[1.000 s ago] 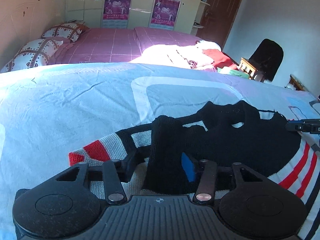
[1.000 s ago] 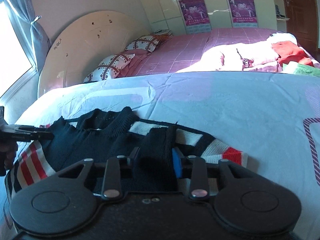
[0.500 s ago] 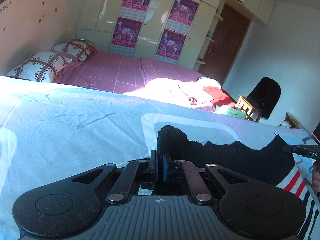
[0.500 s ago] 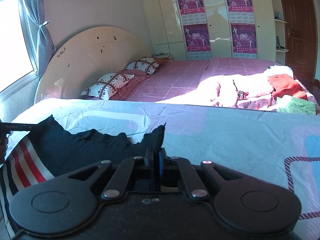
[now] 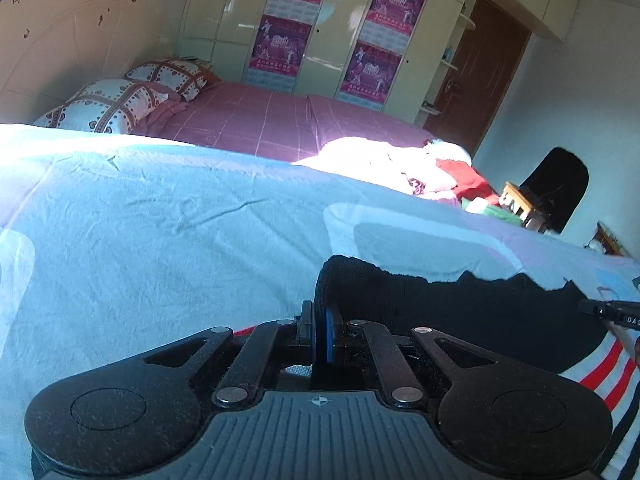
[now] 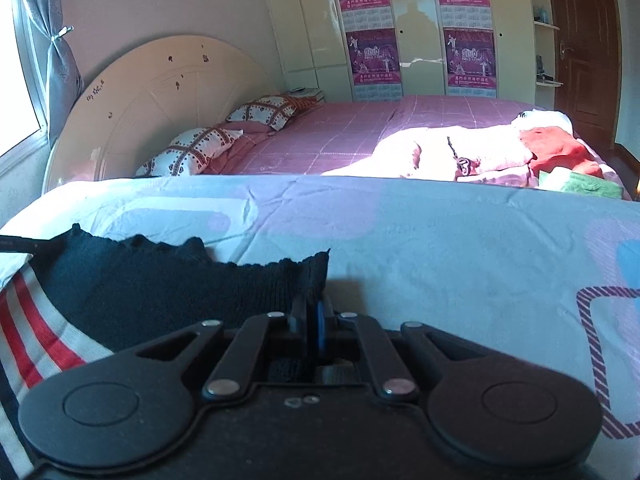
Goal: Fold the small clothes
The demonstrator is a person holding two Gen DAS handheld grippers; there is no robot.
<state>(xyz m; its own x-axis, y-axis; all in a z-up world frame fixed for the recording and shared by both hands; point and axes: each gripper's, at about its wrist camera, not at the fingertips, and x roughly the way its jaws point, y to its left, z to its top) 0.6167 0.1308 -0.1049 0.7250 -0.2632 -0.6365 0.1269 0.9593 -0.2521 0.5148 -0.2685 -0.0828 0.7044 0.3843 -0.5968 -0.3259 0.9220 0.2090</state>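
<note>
Both hand-held grippers (image 5: 320,334) (image 6: 313,330) clamped on blk sweater (image 5: 460,308) hem

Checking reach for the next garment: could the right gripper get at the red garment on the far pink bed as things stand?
Probably not: the right gripper is shut on the black sweater, and the red garment lies far across the blue sheet.

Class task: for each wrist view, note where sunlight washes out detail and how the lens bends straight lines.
Left wrist view: sun bleaches the pale bedding on the pink bed; wardrobe edges lean and curve. Right wrist view: the window is blown white, the same bedding glares, the door bows.
</note>
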